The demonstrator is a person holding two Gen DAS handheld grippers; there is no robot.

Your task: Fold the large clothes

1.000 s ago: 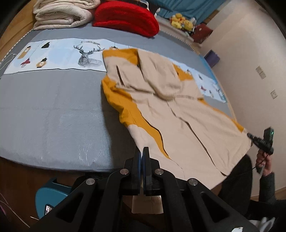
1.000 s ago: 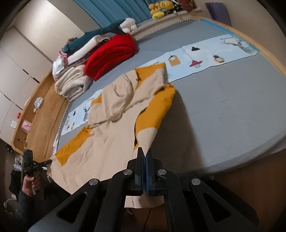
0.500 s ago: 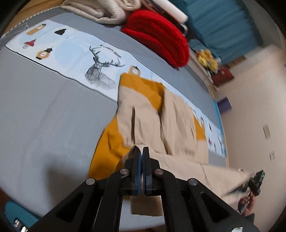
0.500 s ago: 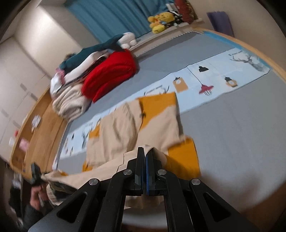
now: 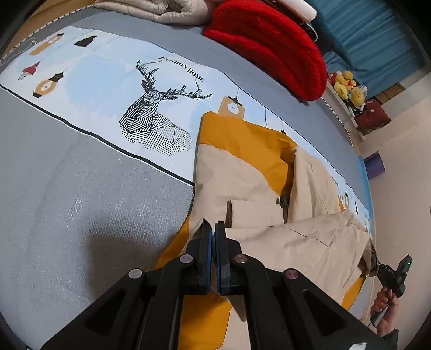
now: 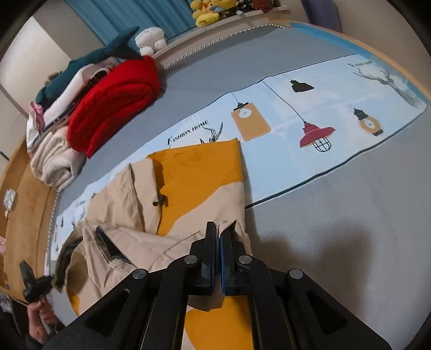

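A large beige and mustard jacket (image 5: 242, 172) lies on the grey bed; it also shows in the right wrist view (image 6: 196, 172). My left gripper (image 5: 213, 226) is shut on one corner of the jacket's beige bottom hem and holds it over the jacket's upper part. My right gripper (image 6: 217, 228) is shut on the other hem corner; it appears small at the right edge of the left wrist view (image 5: 377, 265). The hem stretches between the two grippers, so the lower half lies doubled over the upper half.
A light blue printed strip (image 5: 121, 88) with a deer and lamps runs across the bed under the jacket. A red folded blanket (image 5: 269, 40) and a cream blanket (image 6: 54, 161) lie at the head. Plush toys (image 6: 207, 10) sit on a shelf beyond.
Both grippers have carried the bottom hem from the bed's near edge up over the jacket towards the collar. The jacket went from lying flat to being folded over itself.
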